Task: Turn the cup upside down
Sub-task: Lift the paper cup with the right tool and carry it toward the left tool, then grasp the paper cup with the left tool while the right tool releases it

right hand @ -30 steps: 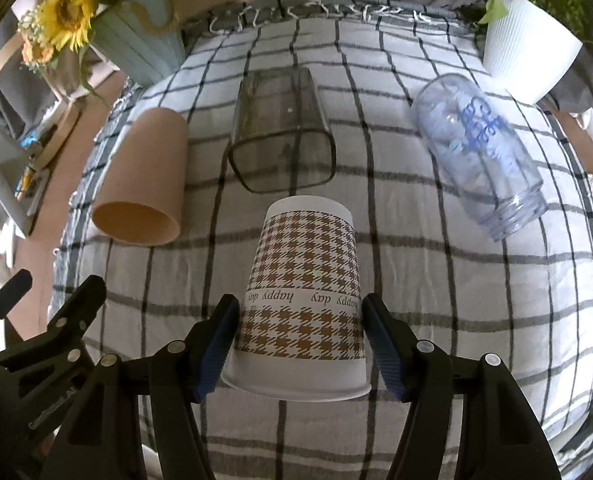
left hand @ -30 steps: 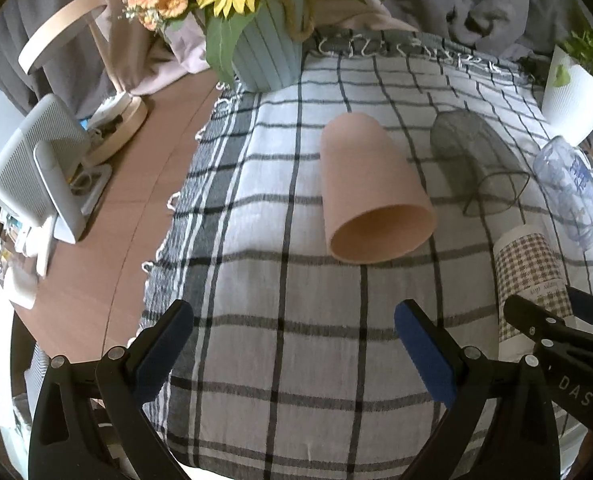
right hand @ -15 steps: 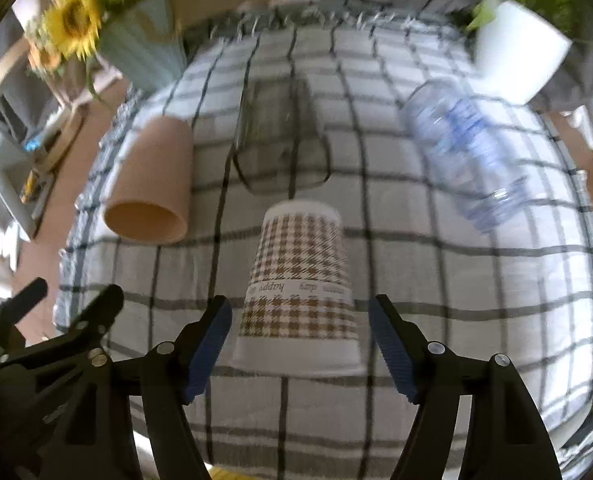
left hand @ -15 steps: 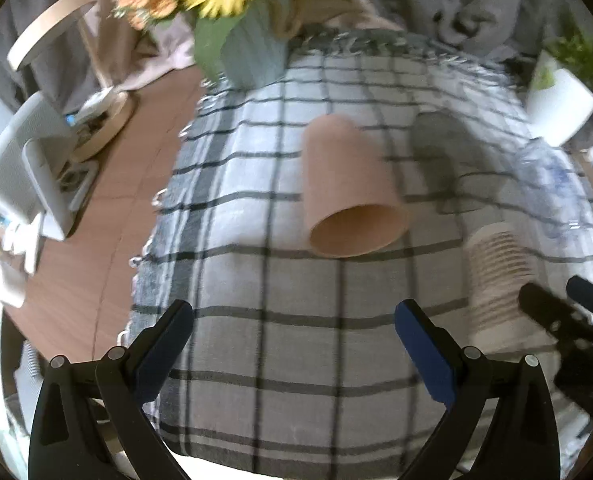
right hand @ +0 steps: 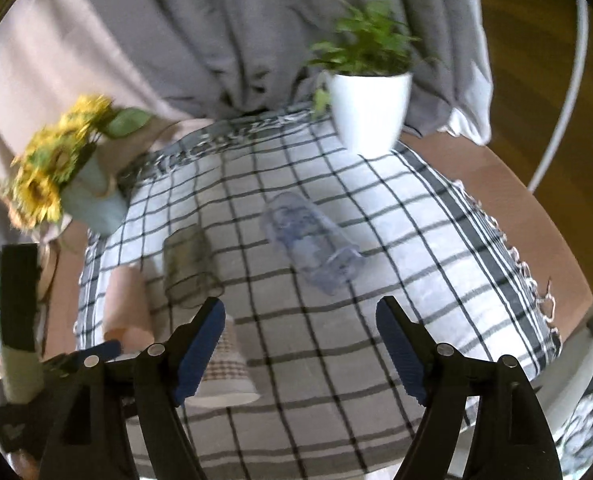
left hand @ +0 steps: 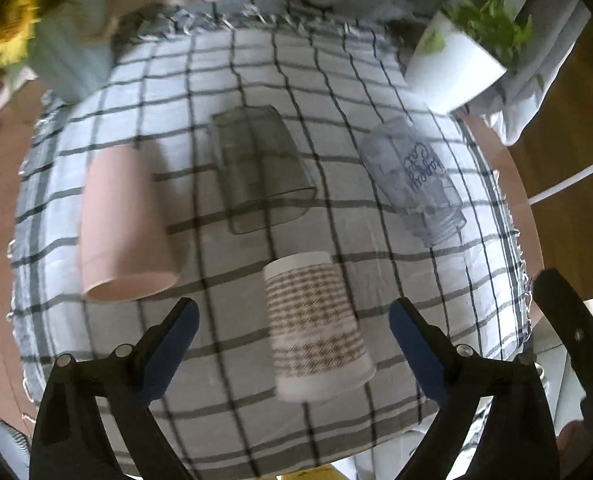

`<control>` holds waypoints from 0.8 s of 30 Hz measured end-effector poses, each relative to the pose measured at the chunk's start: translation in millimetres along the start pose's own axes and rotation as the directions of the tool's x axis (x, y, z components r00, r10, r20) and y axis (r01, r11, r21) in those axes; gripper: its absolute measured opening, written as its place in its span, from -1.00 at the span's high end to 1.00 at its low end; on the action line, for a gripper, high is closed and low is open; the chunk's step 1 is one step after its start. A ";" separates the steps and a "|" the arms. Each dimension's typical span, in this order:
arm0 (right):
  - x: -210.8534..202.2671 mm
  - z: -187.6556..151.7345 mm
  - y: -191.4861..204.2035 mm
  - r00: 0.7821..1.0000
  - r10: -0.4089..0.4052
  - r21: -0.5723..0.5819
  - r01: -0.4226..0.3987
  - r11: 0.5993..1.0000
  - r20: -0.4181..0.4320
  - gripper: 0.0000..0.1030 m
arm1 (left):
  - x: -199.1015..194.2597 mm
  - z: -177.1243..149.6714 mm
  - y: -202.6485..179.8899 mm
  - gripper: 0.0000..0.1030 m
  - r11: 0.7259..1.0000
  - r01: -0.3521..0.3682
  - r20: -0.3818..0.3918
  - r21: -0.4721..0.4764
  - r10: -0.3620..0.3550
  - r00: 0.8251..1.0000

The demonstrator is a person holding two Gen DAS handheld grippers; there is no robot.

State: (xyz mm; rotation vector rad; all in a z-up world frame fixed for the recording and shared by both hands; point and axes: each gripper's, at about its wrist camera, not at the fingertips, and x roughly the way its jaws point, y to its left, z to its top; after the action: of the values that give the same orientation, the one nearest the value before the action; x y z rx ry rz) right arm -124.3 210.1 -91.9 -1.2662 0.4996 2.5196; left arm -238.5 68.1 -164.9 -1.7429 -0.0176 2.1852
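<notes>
A brown houndstooth paper cup point(left hand: 316, 324) stands upside down, mouth on the checked cloth point(left hand: 336, 80), near the front edge. My left gripper point(left hand: 292, 344) is open and empty, with the cup between its blue pads but untouched. My right gripper point(right hand: 300, 344) is open and empty, raised back from the table; the same cup point(right hand: 224, 372) sits at its left finger. A pink cup point(left hand: 124, 220), a dark glass point(left hand: 260, 168) and a clear printed glass point(left hand: 412, 180) lie on their sides.
A white pot with a green plant point(right hand: 368, 108) stands at the back right of the table. A pale blue vase of sunflowers point(right hand: 76, 188) stands at the back left. Grey curtains hang behind. The right gripper's body point(left hand: 572, 328) shows at the left view's right edge.
The right gripper has let go of the houndstooth cup and pulled back and up to the right. The left gripper has swung right, so the cup now lies between its fingers.
</notes>
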 end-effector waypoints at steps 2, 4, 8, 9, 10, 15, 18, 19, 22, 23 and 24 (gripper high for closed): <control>5.9 3.6 -8.9 1.000 -0.006 0.031 0.006 0.999 -0.009 -0.51 | 11.5 8.2 -3.9 -0.79 1.000 0.001 -0.035 -0.003 -0.001 0.999; 10.7 4.3 -18.6 1.000 -0.001 0.064 0.002 0.998 -0.015 -0.51 | 22.7 14.2 -5.7 -0.69 1.000 0.002 -0.071 -0.014 -0.003 0.997; 18.2 5.7 -30.1 1.000 0.001 0.106 0.001 0.994 -0.020 -0.51 | 42.1 22.0 -4.5 -0.42 0.999 -0.009 -0.135 -0.051 0.002 0.991; 19.6 5.7 -32.0 1.000 0.002 0.111 0.000 0.994 -0.019 -0.51 | 46.4 21.8 -4.0 -0.38 0.998 -0.012 -0.147 -0.062 0.003 0.989; 22.0 5.9 -33.8 1.000 0.002 0.115 0.001 0.993 -0.022 -0.51 | 50.4 22.5 -3.7 -0.38 0.998 -0.012 -0.155 -0.069 0.002 0.988; 30.4 5.3 -35.7 0.999 0.007 0.112 -0.003 0.994 -0.035 -0.51 | 66.2 24.7 -3.8 -0.21 0.996 -0.028 -0.190 -0.085 0.011 0.982; 35.1 3.9 -36.4 0.999 0.006 0.109 0.000 0.994 -0.046 -0.51 | 71.1 23.3 -0.8 -0.06 0.994 -0.020 -0.205 -0.103 -0.002 0.979; 35.7 3.7 -36.9 0.999 0.007 0.112 -0.002 0.994 -0.050 -0.51 | 69.3 22.5 -0.2 -0.06 0.994 -0.018 -0.199 -0.108 -0.004 0.980; 34.0 3.4 -38.2 0.999 0.017 0.111 -0.011 0.994 -0.050 -0.51 | 57.2 19.0 -1.1 -0.05 0.994 -0.024 -0.166 -0.106 0.007 0.986; 32.0 3.1 -38.3 0.999 0.019 0.108 -0.014 0.994 -0.047 -0.51 | 49.2 17.0 -1.9 -0.05 0.994 -0.022 -0.142 -0.103 0.007 0.990; 30.4 3.0 -38.1 0.999 0.022 0.106 -0.017 0.994 -0.046 -0.51 | 44.6 15.7 -2.7 -0.05 0.995 -0.022 -0.128 -0.097 0.010 0.992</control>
State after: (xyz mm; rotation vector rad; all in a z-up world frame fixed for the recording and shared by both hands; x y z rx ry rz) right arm -129.1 248.5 -121.8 -1.2900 0.6503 2.4488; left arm -261.0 86.1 -202.5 -1.9402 -0.0816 2.1123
